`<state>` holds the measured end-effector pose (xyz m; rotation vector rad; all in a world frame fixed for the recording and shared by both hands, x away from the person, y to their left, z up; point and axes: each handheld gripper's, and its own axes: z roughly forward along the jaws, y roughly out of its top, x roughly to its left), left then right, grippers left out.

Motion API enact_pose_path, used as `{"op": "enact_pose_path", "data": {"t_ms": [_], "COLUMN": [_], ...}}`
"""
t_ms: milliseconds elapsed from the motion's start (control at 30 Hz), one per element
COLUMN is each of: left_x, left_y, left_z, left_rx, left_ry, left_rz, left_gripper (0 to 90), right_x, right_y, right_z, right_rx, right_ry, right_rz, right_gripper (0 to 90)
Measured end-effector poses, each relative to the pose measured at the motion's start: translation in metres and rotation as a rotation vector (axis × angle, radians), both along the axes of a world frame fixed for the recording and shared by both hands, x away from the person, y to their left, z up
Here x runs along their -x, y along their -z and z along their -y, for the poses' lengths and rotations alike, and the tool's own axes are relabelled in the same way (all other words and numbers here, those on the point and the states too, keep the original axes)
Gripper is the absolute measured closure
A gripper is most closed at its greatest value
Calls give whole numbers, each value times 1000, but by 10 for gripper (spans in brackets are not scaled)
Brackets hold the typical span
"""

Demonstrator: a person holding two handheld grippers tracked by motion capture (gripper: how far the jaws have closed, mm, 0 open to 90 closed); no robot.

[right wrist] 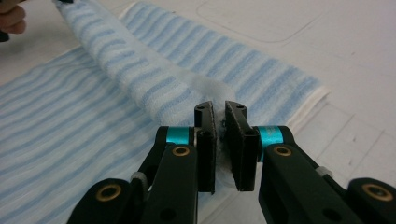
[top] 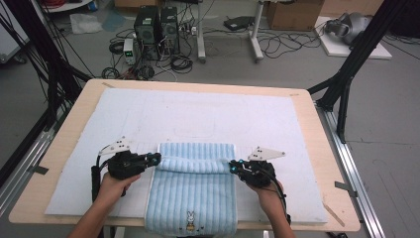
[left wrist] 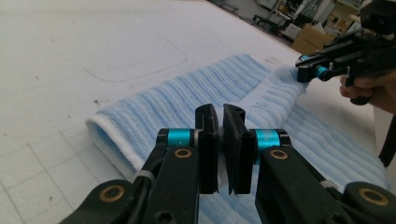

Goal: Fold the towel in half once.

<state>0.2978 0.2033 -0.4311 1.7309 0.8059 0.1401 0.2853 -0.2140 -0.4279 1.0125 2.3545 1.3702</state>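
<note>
A light blue striped towel (top: 192, 193) with a small rabbit motif lies on the white mat, its near end hanging over the table's front edge. Its far end is folded back toward me, forming a raised roll (top: 194, 164) across the towel. My left gripper (top: 155, 159) is shut on the roll's left corner; the left gripper view has white cloth pinched between the pads (left wrist: 220, 149). My right gripper (top: 232, 167) is shut on the right corner, with the towel (right wrist: 154, 88) rising from its jaws (right wrist: 219, 144). The right gripper (left wrist: 310, 71) also appears far off in the left gripper view.
A white mat (top: 198, 119) covers most of the wooden table (top: 74, 106). Black frame legs (top: 346, 69) stand at both sides. Computer towers (top: 156, 29), cables and boxes sit on the floor beyond the far edge.
</note>
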Motion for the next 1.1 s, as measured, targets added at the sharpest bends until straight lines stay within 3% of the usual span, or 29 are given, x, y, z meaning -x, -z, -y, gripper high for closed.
{"op": "enact_pose_path", "data": {"t_ms": [300, 367, 400, 433, 467, 567, 600, 667, 700, 733, 767, 833, 867, 900, 967, 1067, 1100], "left_x": [14, 20, 21, 21, 20, 17, 15, 11, 9, 6, 4, -2, -4, -8, -10, -12, -14], "left_y": [5, 7, 7, 7, 6, 3, 2, 3, 3, 3, 3, 5, 7, 9, 10, 10, 9], "left_z": [-7, -10, -11, -13, -15, -18, -19, -20, -20, -19, -18, -17, -16, -14, -13, -13, -13], "left_rx": [-27, -27, -16, -7, 6, 28, 39, 39, 31, 18, 7, -18, -32, -53, -68, -78, -74], "left_ry": [36, 35, 21, 8, -9, -56, -69, -93, -111, -120, -128, -144, -147, -145, -151, -157, -161], "left_rz": [-32, -43, -49, -53, -54, -31, -26, -23, -18, -13, -8, -9, -15, -26, -34, -40, -46], "left_gripper": [838, 825, 706, 706, 630, 536, 536, 536, 536, 536, 533, 529, 525, 523, 524, 515, 509], "right_x": [14, 16, 17, 17, 17, 14, 9, 4, 4, 2, -1, -1, -1, 0, 0, 1, 1], "right_y": [5, 5, 2, 2, 1, -5, -5, -5, -5, -4, 0, 3, 5, 9, 11, 18, 17], "right_z": [-1, -1, 0, 0, 1, 5, 4, 2, 2, 1, -3, -4, -6, -11, -13, -17, -16], "right_rx": [14, -2, -42, -42, -60, -132, -174, -188, -188, -164, -84, -55, -19, 55, 73, 168, 164], "right_ry": [-93, -132, -146, -146, -140, -97, -65, -4, -4, 18, 56, 50, 38, 16, 10, -2, -7], "right_rz": [-29, -48, -56, -56, -54, -36, -27, -16, -16, -9, -11, -22, -18, -18, -24, -51, -60], "right_gripper": [800, 762, 701, 701, 682, 632, 630, 621, 621, 625, 635, 646, 655, 669, 672, 681, 680]}}
